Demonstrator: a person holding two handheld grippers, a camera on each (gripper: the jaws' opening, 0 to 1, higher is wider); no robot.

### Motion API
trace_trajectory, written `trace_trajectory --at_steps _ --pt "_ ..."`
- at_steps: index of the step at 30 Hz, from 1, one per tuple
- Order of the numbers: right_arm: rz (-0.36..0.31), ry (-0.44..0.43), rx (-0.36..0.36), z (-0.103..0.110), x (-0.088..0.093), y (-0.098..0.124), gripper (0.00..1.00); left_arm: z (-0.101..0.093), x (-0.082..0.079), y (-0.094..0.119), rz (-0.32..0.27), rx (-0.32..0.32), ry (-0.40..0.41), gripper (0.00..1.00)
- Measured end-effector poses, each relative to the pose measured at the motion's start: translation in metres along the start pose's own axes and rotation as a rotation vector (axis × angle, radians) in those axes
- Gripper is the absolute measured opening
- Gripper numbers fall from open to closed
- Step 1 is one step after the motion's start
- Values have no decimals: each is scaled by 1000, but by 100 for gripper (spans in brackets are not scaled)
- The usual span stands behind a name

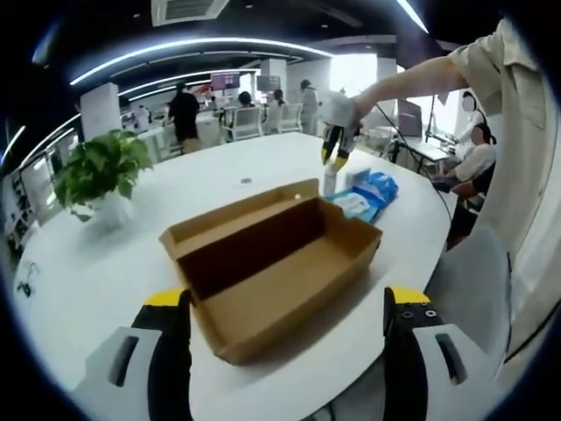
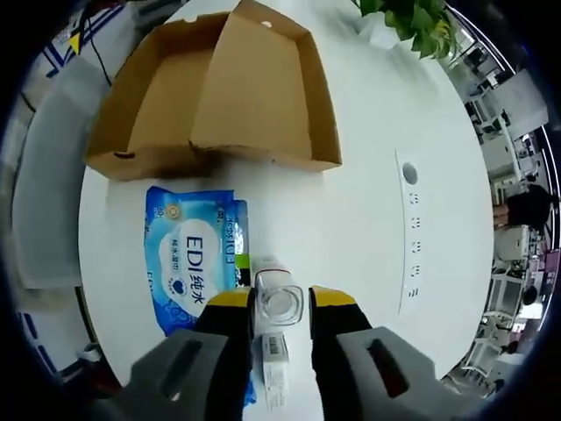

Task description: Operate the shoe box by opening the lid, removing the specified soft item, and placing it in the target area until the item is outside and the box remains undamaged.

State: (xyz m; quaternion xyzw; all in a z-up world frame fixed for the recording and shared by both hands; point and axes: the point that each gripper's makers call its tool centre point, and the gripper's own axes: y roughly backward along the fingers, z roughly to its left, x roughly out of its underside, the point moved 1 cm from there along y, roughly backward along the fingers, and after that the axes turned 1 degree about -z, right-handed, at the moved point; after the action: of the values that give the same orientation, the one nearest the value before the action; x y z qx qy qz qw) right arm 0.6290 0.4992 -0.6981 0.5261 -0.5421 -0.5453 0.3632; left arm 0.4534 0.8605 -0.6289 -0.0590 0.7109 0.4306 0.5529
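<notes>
The brown cardboard shoe box (image 1: 272, 263) lies open on the white table, its lid folded back and its inside bare. My left gripper (image 1: 287, 298) stands open, its jaws wide apart in front of the box's near corner, holding nothing. Beyond the box lies a blue pack of wet wipes (image 1: 366, 193) on the table. In the right gripper view the pack (image 2: 195, 259) lies just outside the box (image 2: 219, 88). My right gripper (image 2: 280, 303) points down beside the pack, its jaws shut on a small clear bottle (image 2: 279, 309) with a white label. In the left gripper view this right gripper (image 1: 337, 151) hangs over the pack.
A potted green plant (image 1: 98, 171) stands at the table's left. The round white table (image 1: 105, 272) has a cable port (image 2: 409, 173) near its middle. The person's sleeve and body (image 1: 517, 175) are at the right. Chairs, desks and other people fill the room behind.
</notes>
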Motion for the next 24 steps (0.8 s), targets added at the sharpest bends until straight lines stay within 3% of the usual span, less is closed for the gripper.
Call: trace_trajectory --at_steps 19,24 --pt "-60 -1 96 2 -17 27 26 30 21 -2 36 -109 26 70" --pt "-86 -23 125 1 -25 32 26 37 32 -4 75 -160 16 62"
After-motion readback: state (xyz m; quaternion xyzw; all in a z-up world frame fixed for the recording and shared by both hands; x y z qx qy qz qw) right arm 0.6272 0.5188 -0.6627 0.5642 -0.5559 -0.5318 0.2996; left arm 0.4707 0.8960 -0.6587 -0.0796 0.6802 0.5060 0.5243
